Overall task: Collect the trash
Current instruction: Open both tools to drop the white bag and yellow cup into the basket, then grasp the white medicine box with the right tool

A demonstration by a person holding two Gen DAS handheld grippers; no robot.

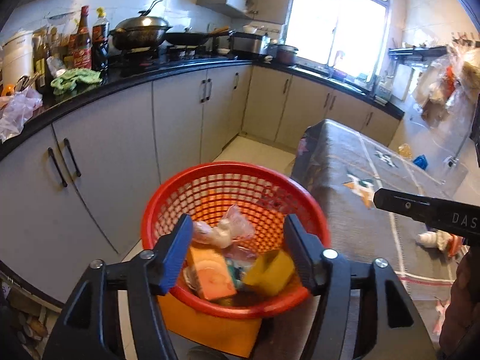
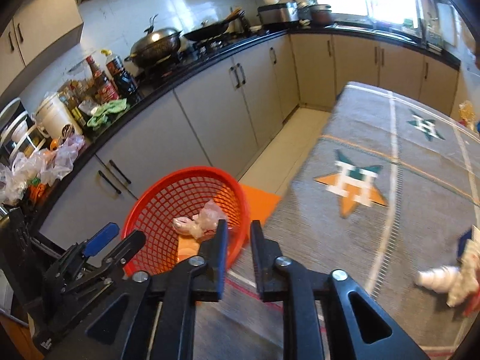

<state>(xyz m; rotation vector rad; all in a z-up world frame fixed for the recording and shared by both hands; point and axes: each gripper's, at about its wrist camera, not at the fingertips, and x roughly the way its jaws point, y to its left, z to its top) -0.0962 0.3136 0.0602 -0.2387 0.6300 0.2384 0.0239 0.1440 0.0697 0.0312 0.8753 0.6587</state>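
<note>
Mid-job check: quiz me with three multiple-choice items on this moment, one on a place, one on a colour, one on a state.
1. Where is the crumpled white trash not yet collected?
A. on the patterned grey tablecloth
B. on the black counter
C. on the floor

2. What colour is the round plastic mesh basket?
A. blue
B. red
C. green

3. How is the left gripper?
A. shut on a bottle
B. shut, empty
C. open above the basket

Answers: 1 A, it lies on the cloth; 2 B, its rim is red; 3 C, the jaws stand apart, holding nothing.
</note>
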